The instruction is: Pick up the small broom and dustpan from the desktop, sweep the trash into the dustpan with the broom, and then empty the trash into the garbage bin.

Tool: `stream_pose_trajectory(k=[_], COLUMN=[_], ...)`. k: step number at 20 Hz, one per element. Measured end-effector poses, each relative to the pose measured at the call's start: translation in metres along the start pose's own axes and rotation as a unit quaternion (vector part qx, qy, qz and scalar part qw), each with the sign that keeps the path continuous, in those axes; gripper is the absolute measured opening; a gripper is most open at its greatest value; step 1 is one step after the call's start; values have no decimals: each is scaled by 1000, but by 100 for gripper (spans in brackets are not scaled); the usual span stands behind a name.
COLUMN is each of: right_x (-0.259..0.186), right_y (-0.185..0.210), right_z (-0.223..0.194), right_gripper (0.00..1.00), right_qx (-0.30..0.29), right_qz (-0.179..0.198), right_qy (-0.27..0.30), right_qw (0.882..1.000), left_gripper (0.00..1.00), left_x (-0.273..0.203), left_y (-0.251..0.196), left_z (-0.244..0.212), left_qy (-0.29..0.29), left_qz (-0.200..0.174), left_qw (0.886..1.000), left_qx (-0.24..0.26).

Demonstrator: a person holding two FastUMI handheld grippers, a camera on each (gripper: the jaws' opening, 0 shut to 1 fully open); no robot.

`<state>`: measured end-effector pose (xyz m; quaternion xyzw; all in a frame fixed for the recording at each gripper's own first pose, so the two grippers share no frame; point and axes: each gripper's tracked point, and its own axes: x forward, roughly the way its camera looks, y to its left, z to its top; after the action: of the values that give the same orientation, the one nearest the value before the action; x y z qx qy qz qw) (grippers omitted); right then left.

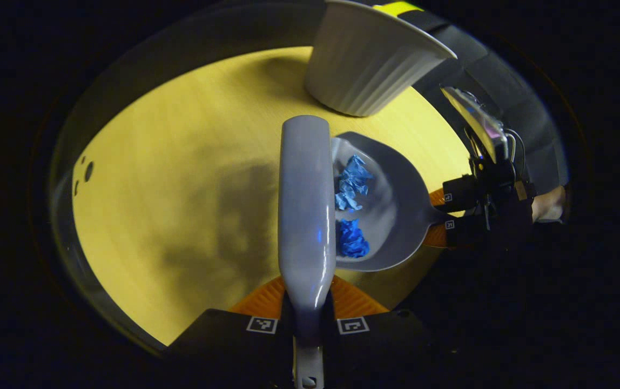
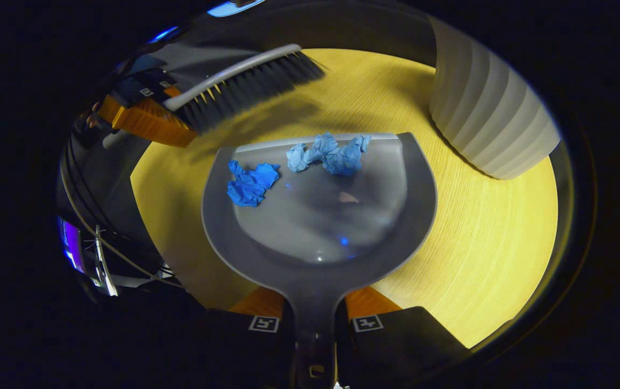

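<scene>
Two crumpled blue scraps (image 2: 250, 183) and (image 2: 329, 153) lie inside the dustpan (image 2: 315, 216), near its front lip, the pan low over the yellow table (image 2: 477, 243). Right tongs (image 2: 314, 324) pinch the dustpan's handle from both sides. Broom (image 2: 245, 86) is held off the table, just beyond the pan's lip, bristles down; left tongs (image 1: 308, 324) are clamped on its handle, seen along its back (image 1: 304, 205) in the left gripper view. Ribbed white bin (image 2: 491, 124) stands on the table just beside the pan.

Judgement: sweeping looks done; emptying is next. Tip the pan's handle down first so the scraps slide back from the lip, carry it level over the bin's rim (image 1: 391, 29), then pour lip-first. Keep the broom clear.
</scene>
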<state>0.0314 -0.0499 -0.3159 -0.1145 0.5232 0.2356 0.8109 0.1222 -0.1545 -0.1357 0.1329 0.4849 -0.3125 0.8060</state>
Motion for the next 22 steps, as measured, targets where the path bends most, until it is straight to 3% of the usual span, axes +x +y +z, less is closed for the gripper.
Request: stream_pose_trajectory(k=[4, 8, 10, 14, 19, 22], right_x=[1, -7, -8, -9, 6, 18], right_y=[2, 1, 3, 18, 40, 41], right_z=[1, 1, 1, 1, 3, 4], right_gripper=[34, 34, 34, 34, 34, 34], right_qx=[5, 7, 15, 72, 149, 158], right_qz=[-11, -24, -26, -48, -85, -117], right_qy=[-15, -10, 1, 3, -32, -49], right_qw=[1000, 1000, 1000, 996, 985, 979], left_gripper=[26, 26, 29, 26, 26, 26], left_x=[-26, -37, -22, 5, 21, 22], left_y=[27, 41, 31, 10, 12, 9], left_z=[-41, -96, -130, -167, -198, -202], left_qy=[-44, -56, -50, -53, -62, -75], left_qz=[49, 73, 69, 20, 28, 23], left_qw=[998, 995, 995, 994, 992, 990], left_qx=[-22, -49, -54, -92, -105, -115])
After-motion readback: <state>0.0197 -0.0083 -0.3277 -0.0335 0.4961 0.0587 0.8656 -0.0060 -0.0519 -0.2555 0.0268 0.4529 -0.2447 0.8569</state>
